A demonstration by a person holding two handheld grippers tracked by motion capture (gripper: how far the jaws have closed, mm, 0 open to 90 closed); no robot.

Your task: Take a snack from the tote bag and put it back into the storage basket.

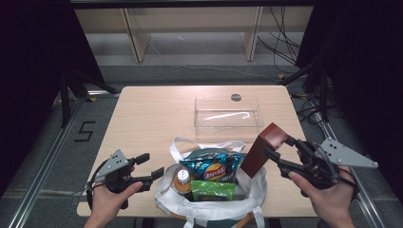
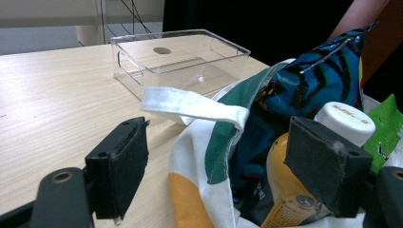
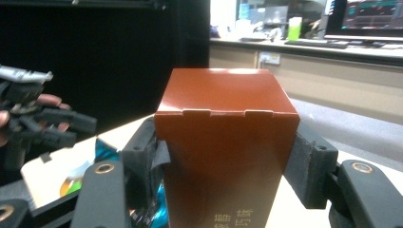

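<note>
A white tote bag (image 1: 252,190) sits at the table's near edge, holding a blue chip bag (image 1: 211,167), an orange bottle with a white cap (image 1: 182,179) and a green packet (image 1: 213,190). My right gripper (image 1: 278,153) is shut on a tall brown box (image 1: 261,148), held tilted above the bag's right rim; the box (image 3: 223,142) sits between the jaws. My left gripper (image 1: 149,166) is open just left of the bag. Its fingers (image 2: 121,166) stand either side of the bag's white-and-green rim (image 2: 204,142), close to the bottle (image 2: 290,190) and the chip bag (image 2: 323,71).
A clear plastic bin (image 1: 228,114) stands empty at the back centre-right of the wooden table (image 1: 142,123); the bin (image 2: 178,59) lies beyond the bag handle (image 2: 190,107). A round grey disc (image 1: 235,98) lies behind it. Cables run over the floor beyond the table.
</note>
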